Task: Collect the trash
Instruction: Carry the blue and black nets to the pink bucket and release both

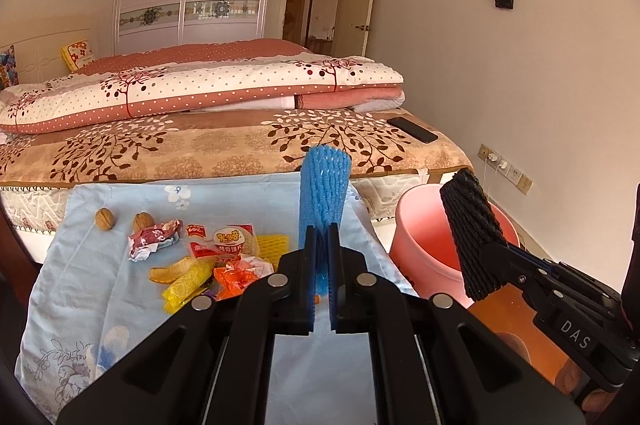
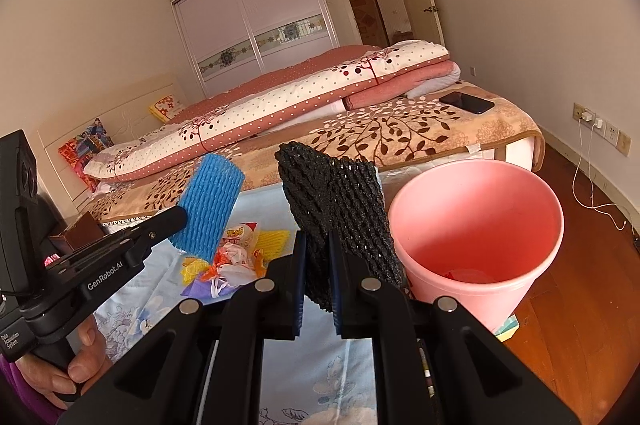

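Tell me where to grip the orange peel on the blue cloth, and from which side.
Grip the orange peel across its narrow width near the middle, coming from above. It lies as a thin curved strip, its left side open; the yellow wrapper crowds its right end.

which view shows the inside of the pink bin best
The right wrist view: the bin shows its whole open mouth and inner wall down to the bottom. In the left wrist view the black net hides much of the bin.

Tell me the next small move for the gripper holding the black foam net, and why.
Probably carry the right gripper sideways over the pink bucket before releasing: its jaws are shut on the black foam net, which hangs just beside the bucket's rim.
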A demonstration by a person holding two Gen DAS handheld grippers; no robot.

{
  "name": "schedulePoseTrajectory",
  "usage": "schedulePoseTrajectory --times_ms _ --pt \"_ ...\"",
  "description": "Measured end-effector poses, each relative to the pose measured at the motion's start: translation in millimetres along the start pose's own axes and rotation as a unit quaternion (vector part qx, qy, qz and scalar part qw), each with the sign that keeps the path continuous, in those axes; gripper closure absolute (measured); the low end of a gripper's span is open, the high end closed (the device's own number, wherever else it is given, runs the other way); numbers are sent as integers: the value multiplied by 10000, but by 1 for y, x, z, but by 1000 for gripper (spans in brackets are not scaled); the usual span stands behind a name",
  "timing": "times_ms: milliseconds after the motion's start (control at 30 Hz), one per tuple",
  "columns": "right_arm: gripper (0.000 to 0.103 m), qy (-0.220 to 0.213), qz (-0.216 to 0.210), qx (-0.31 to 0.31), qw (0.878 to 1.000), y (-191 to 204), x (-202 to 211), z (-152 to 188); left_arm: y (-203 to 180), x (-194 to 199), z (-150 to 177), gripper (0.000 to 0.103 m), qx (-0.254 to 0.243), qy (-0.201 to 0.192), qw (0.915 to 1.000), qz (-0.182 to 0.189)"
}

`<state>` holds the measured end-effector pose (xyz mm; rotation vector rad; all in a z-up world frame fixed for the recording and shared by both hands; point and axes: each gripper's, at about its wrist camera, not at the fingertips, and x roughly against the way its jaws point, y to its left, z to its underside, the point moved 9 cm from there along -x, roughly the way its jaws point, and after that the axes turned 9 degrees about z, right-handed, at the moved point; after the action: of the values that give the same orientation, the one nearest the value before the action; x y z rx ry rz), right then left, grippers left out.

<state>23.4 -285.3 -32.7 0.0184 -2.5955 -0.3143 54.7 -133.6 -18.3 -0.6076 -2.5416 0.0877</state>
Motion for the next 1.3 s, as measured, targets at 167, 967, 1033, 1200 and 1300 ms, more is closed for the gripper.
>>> schedulePoseTrajectory --times_ms 167,967,1033,1200,1300 --pt "93 -16 158 -156 9998 -20 -5 -3 -16 -14 0 99 -183 55 9998 98" --pt "93 -38 870 -724 9936 -120 -43 -18 -95 -90 -14 99 -557 215 9939 928" --pt "93 -6 912 -751 9930 -126 -48 -18 -98 -97 -13 99 -458 296 9925 1091" --pt "93 91 1008 -780 9918 -135 -60 -12 -106 -116 -7 99 -307 496 9889 1366" --pt "93 159 1061 -820 9908 -142 -67 -8 -110 -127 -4 99 -214 628 9863 1510"
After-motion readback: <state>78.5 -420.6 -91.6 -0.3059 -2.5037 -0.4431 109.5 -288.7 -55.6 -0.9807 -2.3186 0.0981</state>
